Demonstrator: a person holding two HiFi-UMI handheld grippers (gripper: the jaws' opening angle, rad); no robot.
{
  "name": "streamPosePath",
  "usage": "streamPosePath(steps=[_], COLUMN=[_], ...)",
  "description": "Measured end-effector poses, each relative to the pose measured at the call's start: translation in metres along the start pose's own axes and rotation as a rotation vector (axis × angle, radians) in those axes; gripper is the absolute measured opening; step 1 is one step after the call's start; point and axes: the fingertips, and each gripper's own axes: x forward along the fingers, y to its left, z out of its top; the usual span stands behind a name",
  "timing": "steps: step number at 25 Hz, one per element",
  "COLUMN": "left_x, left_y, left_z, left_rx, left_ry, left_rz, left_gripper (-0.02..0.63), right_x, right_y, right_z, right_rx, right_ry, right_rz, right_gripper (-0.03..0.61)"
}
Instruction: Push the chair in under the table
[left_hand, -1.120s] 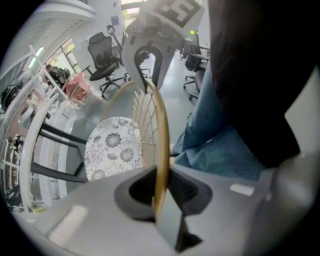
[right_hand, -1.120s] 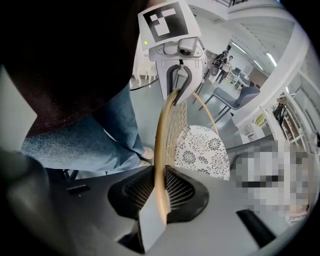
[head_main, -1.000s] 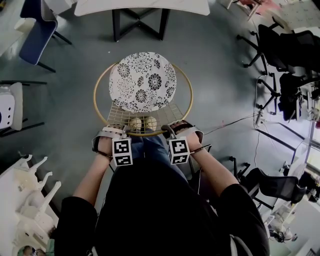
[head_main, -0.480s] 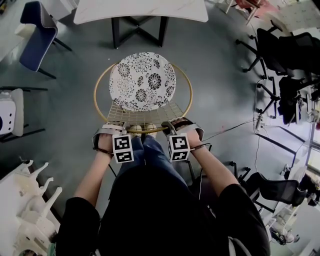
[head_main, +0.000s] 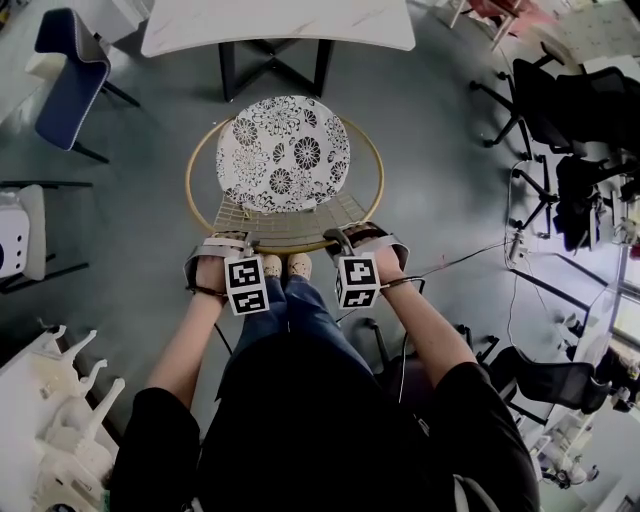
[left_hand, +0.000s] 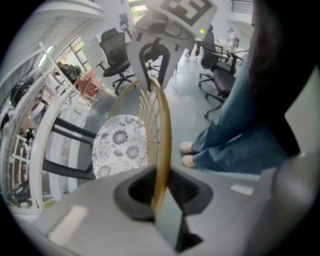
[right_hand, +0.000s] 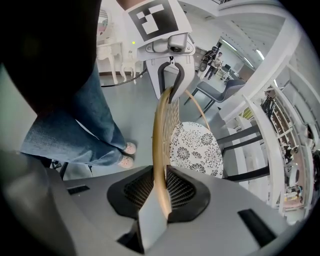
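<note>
Chair (head_main: 285, 155): gold wire frame with a floral cushion, standing on the floor just short of the desk (head_main: 280, 25).
Left hand-held gripper (head_main: 238, 246): pinching the backrest rim (head_main: 290, 247).
Right hand-held gripper (head_main: 345, 240): pinching the same rim.
Progress: 2 grips are set; the seat is not yet under the desk, so most of the push seems left.

Your head camera looks steeply down from above onto the chair (head_main: 285, 165), with the table (head_main: 280, 22) at the top edge and your arms below. The left gripper (head_main: 244, 244) carries its camera tight behind its jaws, looking along the backrest rim (left_hand: 164, 145) toward the right gripper (left_hand: 152, 75). The right gripper's camera faces back the opposite way. All three views share the patterned seat (right_hand: 197, 145), the rim and your shoes (head_main: 299, 265).
</note>
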Motion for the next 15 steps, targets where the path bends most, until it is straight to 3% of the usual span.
streamPosePath(steps=[11, 15], left_x=[-0.003, 0.009], left_y=[-0.002, -0.045], left_z=[0.006, 0.016], left_rx=[-0.052, -0.075], left_ry=[0.015, 0.017], left_rz=[0.057, 0.095], left_gripper=[0.074, 0.074], right_x=[-0.006, -0.001], right_y=[0.000, 0.044], right_z=[-0.004, -0.007], right_rx=[-0.005, -0.024], right_ry=[0.003, 0.008], right_rz=[-0.036, -0.058], right_gripper=[0.067, 0.067])
